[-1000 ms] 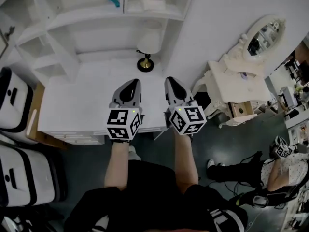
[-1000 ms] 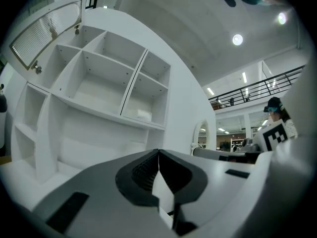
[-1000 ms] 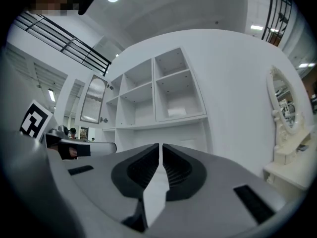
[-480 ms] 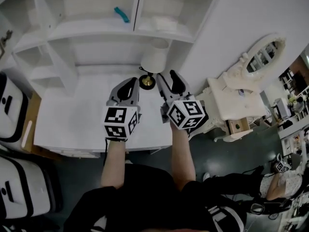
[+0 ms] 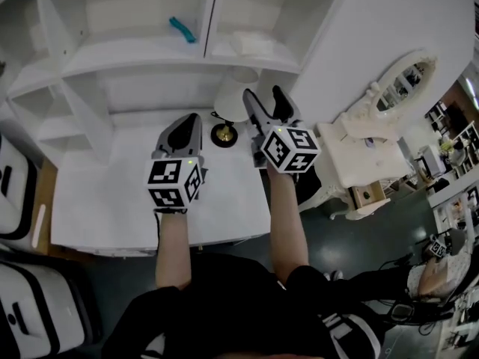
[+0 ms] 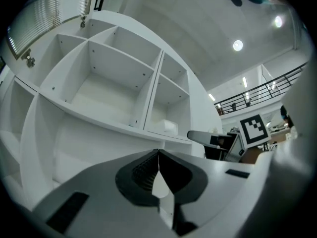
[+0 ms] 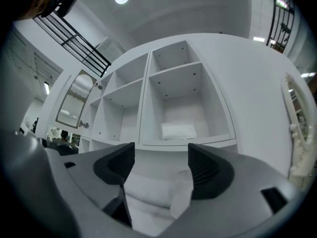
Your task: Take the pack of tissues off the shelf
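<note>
**While the Tissues Sit on the Shelf, the Right Tongs Spread**

Where the white shelf unit [image 5: 150, 58] rises behind the white desk [image 5: 112, 193], it fills most of the head view, with its open compartments split by upright dividers. Beside the desk, on the person's right, stands a white dressing table [image 5: 359, 163] with an oval mirror [image 5: 400, 81] in an ornate frame. White cases with black trim [image 5: 15, 193] sit at the desk's other end.

A lamp [image 5: 232, 99] with a white shade and a dark round base stands at the back of the desk, under the lowest long shelf board.

Both tongs are held out above the desk, each carrying its marker cube. The left gripper [image 5: 193, 118] hovers just left of the lamp. In the left gripper view its jaws [image 6: 158, 155] stand together, tips touching, with nothing between them. The right gripper [image 5: 264, 94] is close beside the lamp shade and points toward the shelf. In the right gripper view its jaws [image 7: 161, 160] are opening and stand well apart, the pads pressing on nothing.

The pack of tissues [image 5: 251, 45] lies flat on the shelf board in the compartment just right of the central divider. It is apart from both tongs and shows above the right gripper's gap [image 7: 178, 130].

A small teal object [image 5: 182, 30] lies in the compartment left of that divider.
</note>
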A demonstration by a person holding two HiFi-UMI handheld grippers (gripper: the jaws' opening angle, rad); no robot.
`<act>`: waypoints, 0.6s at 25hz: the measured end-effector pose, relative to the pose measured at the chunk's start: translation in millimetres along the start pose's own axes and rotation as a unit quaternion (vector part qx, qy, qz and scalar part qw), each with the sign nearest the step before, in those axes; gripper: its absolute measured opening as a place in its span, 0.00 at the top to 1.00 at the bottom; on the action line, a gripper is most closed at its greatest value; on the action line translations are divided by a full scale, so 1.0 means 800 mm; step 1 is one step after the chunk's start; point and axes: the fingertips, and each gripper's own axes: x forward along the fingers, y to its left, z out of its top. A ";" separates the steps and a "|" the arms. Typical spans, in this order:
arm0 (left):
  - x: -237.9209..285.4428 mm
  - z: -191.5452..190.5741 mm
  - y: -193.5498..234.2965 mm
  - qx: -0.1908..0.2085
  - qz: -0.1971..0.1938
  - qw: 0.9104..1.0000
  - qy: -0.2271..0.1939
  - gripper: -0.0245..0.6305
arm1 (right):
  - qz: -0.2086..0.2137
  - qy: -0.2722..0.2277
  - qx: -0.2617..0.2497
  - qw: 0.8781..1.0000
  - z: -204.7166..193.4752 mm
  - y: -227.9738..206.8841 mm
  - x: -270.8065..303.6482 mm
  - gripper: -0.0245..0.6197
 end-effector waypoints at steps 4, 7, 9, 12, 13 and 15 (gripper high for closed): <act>0.012 0.000 0.012 0.003 0.001 1.000 0.003 0.95 | -0.013 -0.001 -0.008 1.000 0.011 -0.020 0.028 0.43; 0.017 0.002 0.010 0.006 -0.004 1.000 0.000 0.95 | -0.016 0.000 -0.022 1.000 0.022 -0.026 0.048 0.40; 0.021 0.002 0.010 0.008 -0.009 1.000 -0.001 0.95 | -0.021 0.000 -0.032 0.999 0.031 -0.030 0.059 0.38; 0.025 0.002 0.016 0.008 -0.008 1.000 0.000 0.95 | -0.026 0.004 -0.039 0.999 0.039 -0.036 0.077 0.35; 0.025 0.002 0.019 0.008 -0.007 1.000 0.000 0.95 | -0.027 0.005 -0.041 0.999 0.040 -0.038 0.082 0.34; 0.028 0.003 0.024 0.009 -0.004 1.000 0.000 0.95 | -0.033 0.006 -0.042 0.999 0.044 -0.043 0.093 0.34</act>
